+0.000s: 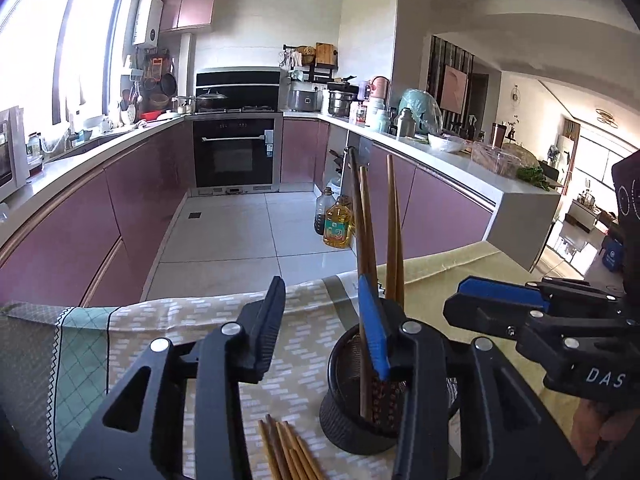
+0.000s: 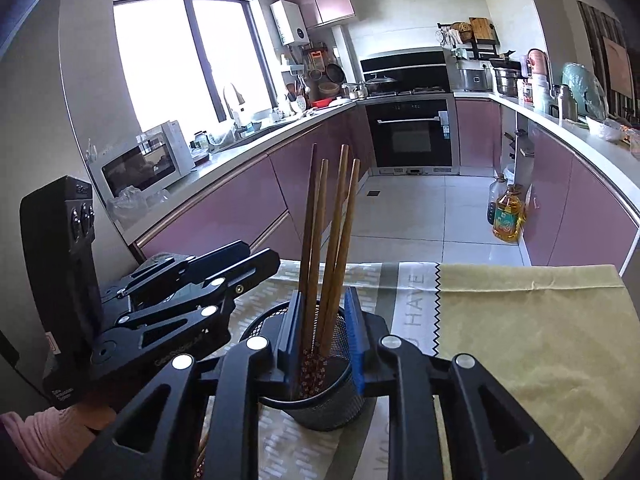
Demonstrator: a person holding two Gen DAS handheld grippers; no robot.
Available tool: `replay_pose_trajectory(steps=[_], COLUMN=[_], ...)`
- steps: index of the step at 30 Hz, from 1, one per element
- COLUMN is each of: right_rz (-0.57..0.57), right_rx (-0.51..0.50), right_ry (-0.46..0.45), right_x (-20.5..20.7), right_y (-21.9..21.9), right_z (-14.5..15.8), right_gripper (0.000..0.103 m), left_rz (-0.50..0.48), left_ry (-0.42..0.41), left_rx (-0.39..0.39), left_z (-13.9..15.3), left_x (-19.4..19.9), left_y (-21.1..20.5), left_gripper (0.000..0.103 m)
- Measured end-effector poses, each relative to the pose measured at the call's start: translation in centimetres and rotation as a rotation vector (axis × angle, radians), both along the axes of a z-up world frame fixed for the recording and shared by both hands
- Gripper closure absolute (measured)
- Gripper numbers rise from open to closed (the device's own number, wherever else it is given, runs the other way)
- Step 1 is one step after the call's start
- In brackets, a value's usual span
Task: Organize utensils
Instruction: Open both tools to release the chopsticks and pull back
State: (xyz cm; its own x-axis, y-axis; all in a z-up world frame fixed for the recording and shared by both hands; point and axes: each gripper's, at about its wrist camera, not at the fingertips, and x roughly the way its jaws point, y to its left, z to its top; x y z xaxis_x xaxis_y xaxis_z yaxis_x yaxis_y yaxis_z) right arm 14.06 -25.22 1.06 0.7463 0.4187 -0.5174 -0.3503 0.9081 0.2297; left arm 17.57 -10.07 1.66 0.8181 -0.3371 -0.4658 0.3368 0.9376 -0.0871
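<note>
Wooden chopsticks (image 1: 290, 450) lay loose on the tablecloth (image 1: 168, 328), below the left gripper (image 1: 324, 322), which gaped open and held nothing. Rightward, four chopsticks (image 2: 326, 248) stood near-upright in the mesh holder (image 2: 320, 404), tips down; the right gripper (image 2: 324, 336) bracketed them, jaws parted. Lifting straight up would probably avoid tipping the holder.

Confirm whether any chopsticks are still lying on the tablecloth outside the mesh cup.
Yes: several loose chopsticks lie flat beside the mesh cup.

Matt wooden chopsticks (image 2: 328, 248) stand in a black metal-mesh holder (image 2: 320, 400) on a wrinkled cloth (image 2: 520, 340)
</note>
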Motion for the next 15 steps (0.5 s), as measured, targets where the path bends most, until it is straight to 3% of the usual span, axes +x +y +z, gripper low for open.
replay_pose_trajectory(steps=[4,7,10,15], right_rz=[0.014,0.058,0.118,0.182], right_rx=[0.003,-0.001,-0.015,-0.058], right_ry=[-0.026,-0.057,-0.077,0.034], right_x=[-1.4,-3.6,-5.9,-7.3], right_y=[0.2,0.7,1.7,4.0], right_z=[0.2,0.3,0.1,-3.3], right_gripper=[0.073,0.065,0.062,0.061], left_rz=[-0.026,-0.039,-0.044,-0.024], left_ry=[0.012,0.025,0.066,0.164], left_rx=[-0.017,-0.018,0.005,0.084], left_z=[0.4,0.2,-0.7,-4.4], left_x=[-2.3,-4.5,-6.2,-8.1], left_y=[2.0,4.0,5.6,7.9], left_gripper=[0.060,0.046,0.044,0.044])
